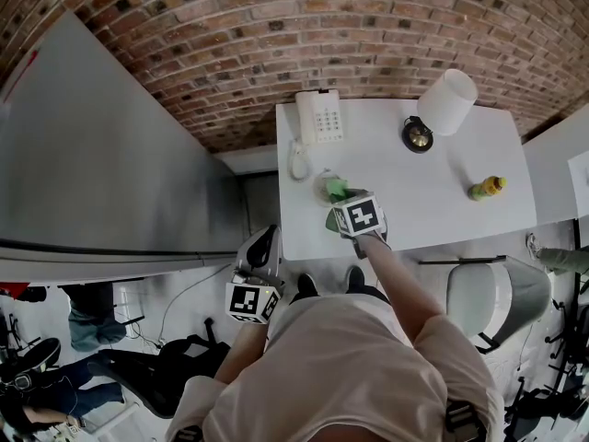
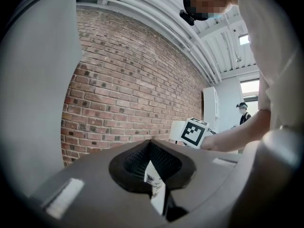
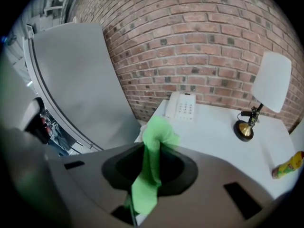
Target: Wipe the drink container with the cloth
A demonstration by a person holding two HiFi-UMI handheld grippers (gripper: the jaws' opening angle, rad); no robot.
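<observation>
The drink container, a small yellow-green bottle [image 1: 487, 188], lies on its side at the right of the white table [image 1: 414, 224]; the right gripper view has the bottle [image 3: 288, 166] at its right edge. My right gripper [image 1: 339, 201] is over the table's front left part, far left of the bottle, shut on a green cloth [image 1: 337, 190]. The cloth [image 3: 153, 160] sticks up out of the shut jaws of that gripper [image 3: 151, 148]. My left gripper [image 1: 262, 244] is held low, off the table's left front corner. In its own view the left gripper [image 2: 151, 151] is shut, nothing held.
A white desk phone [image 1: 318, 116] sits at the table's back left, and a white-shaded lamp [image 1: 442, 107] with a brass foot at the back. A large grey cabinet [image 1: 110, 155] stands left of the table. A grey chair [image 1: 492, 297] is at the front right. A brick wall runs behind.
</observation>
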